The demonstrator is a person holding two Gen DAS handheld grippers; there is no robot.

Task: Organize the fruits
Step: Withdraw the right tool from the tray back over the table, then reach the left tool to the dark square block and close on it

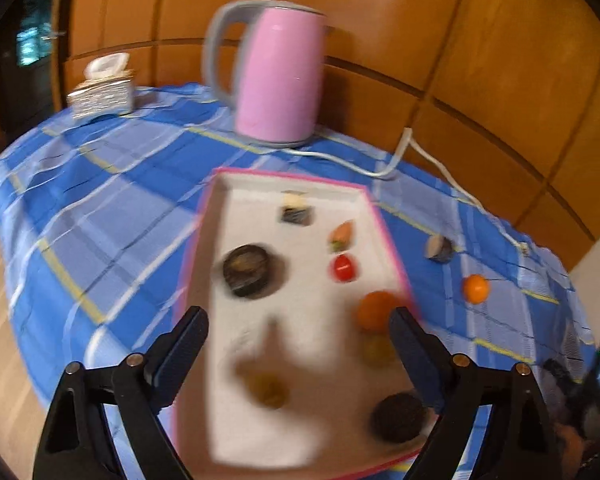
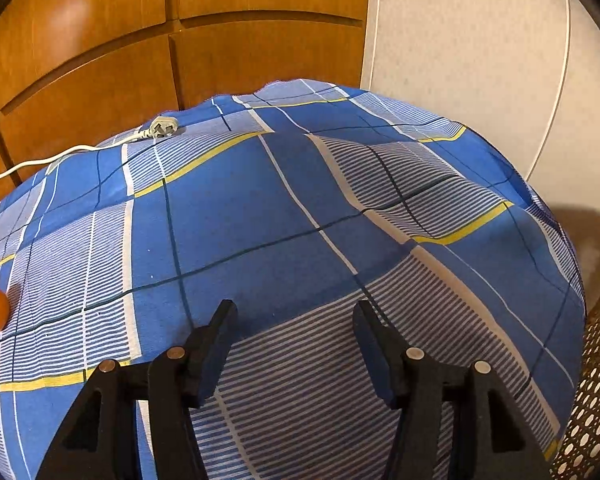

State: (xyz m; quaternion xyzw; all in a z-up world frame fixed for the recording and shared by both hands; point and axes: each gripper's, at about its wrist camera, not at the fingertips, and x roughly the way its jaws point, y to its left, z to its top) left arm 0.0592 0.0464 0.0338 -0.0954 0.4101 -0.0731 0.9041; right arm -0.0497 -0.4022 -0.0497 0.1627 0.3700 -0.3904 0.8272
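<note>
Tongs hang spread and empty, left gripper (image 1: 298, 322) above the tray (image 1: 288, 178), right gripper (image 2: 294, 312) over bare tablecloth (image 2: 260, 208), while that stray orange (image 1: 476, 289) right of the tray looks firm, light, roll-prone — pinch across its middle.

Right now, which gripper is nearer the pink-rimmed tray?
Left. The left gripper hangs open directly over the tray, fingers apart above its white floor. The right gripper is open over bare blue checked cloth, with no tray in its view.
</note>
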